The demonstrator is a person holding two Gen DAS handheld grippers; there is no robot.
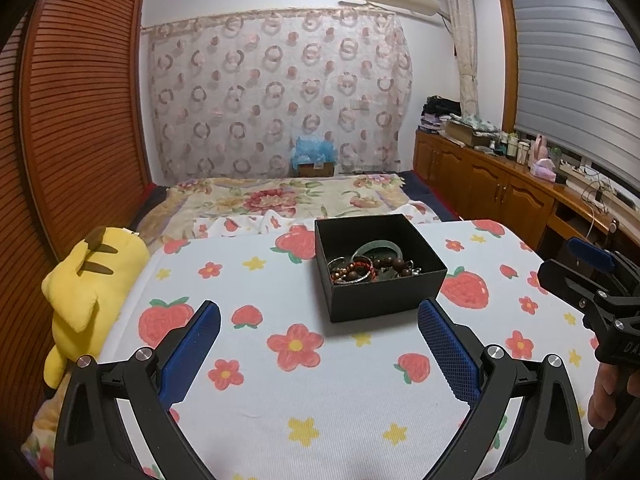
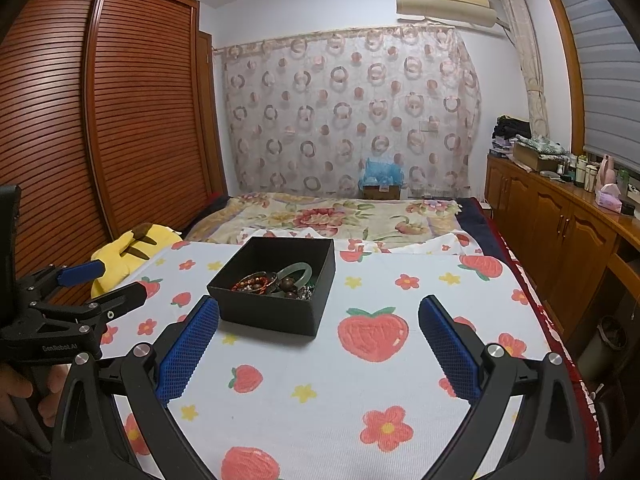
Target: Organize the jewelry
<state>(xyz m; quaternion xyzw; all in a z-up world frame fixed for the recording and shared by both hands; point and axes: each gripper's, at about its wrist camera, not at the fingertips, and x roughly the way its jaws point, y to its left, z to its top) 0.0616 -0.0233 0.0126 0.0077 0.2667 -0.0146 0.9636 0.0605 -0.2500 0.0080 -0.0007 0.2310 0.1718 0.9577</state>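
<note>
A black open box (image 1: 384, 296) sits on a strawberry-print cloth (image 1: 280, 400). It holds a pile of jewelry (image 1: 370, 266): bead bracelets, metal bangles and a pale green bangle (image 1: 378, 246). My left gripper (image 1: 320, 316) is open and empty, just in front of the box. In the right wrist view the box (image 2: 272, 312) lies ahead and left, with the jewelry (image 2: 280, 282) inside. My right gripper (image 2: 320, 312) is open and empty; its left fingertip is beside the box's near corner. Each gripper shows at the edge of the other's view.
A yellow plush toy (image 1: 92, 284) lies at the cloth's left edge. A floral bedspread (image 1: 288, 196) stretches behind. A slatted wooden wardrobe (image 1: 80, 120) stands on the left, and a wooden cabinet (image 1: 500, 184) with bottles and boxes on the right.
</note>
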